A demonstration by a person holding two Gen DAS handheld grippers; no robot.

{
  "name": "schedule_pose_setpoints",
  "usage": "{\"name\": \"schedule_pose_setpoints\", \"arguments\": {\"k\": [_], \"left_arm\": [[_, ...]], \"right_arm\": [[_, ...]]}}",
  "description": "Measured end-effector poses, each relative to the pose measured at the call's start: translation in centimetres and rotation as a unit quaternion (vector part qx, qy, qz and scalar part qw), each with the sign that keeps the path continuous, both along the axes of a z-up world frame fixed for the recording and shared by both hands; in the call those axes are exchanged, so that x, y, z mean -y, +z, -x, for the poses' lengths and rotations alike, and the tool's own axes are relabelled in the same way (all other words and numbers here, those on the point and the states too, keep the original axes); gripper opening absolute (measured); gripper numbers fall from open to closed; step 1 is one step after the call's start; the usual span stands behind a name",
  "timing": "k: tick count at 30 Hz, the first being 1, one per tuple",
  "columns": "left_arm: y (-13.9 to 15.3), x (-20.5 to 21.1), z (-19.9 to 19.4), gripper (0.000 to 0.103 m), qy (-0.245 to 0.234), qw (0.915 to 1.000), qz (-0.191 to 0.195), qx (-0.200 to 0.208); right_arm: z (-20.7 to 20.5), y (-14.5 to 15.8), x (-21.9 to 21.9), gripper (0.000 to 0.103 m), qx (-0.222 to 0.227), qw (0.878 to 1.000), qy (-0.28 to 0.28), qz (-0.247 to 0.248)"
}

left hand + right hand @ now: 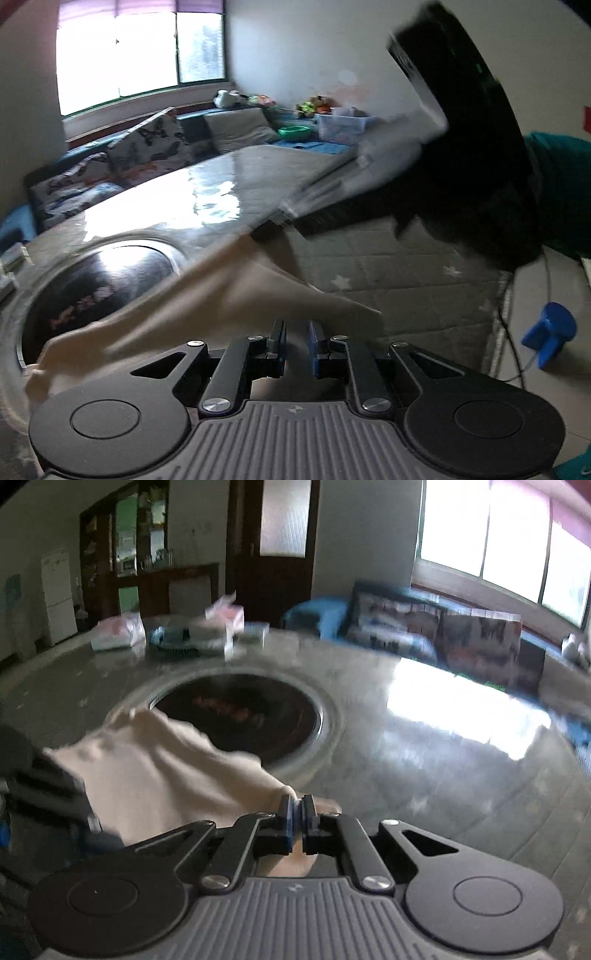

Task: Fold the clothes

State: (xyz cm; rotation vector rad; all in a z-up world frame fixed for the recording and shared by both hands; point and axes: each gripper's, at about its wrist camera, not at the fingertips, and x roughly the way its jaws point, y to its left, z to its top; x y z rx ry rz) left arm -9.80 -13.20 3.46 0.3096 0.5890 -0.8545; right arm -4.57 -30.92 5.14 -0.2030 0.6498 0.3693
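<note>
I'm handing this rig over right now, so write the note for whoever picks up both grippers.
Left gripper: nearly closed on an edge of the cream-coloured cloth garment; the fabric runs between its blue pads.
Right gripper: shut on another edge of the same garment.
Where things are: the garment hangs stretched between the two grippers, above the glossy grey round table, partly over its dark circular centre inset. Packets and boxes sit at the table's far side.
Done: garment picked up by two points.
Left: no fold is visible yet; lay it flat and fold it.
</note>
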Motion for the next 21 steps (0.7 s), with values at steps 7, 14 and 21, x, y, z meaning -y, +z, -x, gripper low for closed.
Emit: {"name": "schedule_pose_setpoints", "arguments": {"k": [7, 14, 21], "left_arm": [[-0.5, 0.5, 0.9, 0.021, -0.02, 0.9996, -0.013, 0.015], [0.8, 1.5, -0.3, 0.021, -0.019, 0.9995, 0.022, 0.007], [-1.5, 3.8, -0.1, 0.022, -0.052, 0.9982, 0.005, -0.028]], "right_arm": [[-2.1, -2.2, -0.2, 0.004, -0.023, 0.999, -0.013, 0.022], [-1.5, -0.2, -0.1, 0.004, -0.001, 1.0, -0.004, 0.009], [-2.3, -0.6, -0.1, 0.004, -0.007, 1.0, -0.011, 0.014]]}}
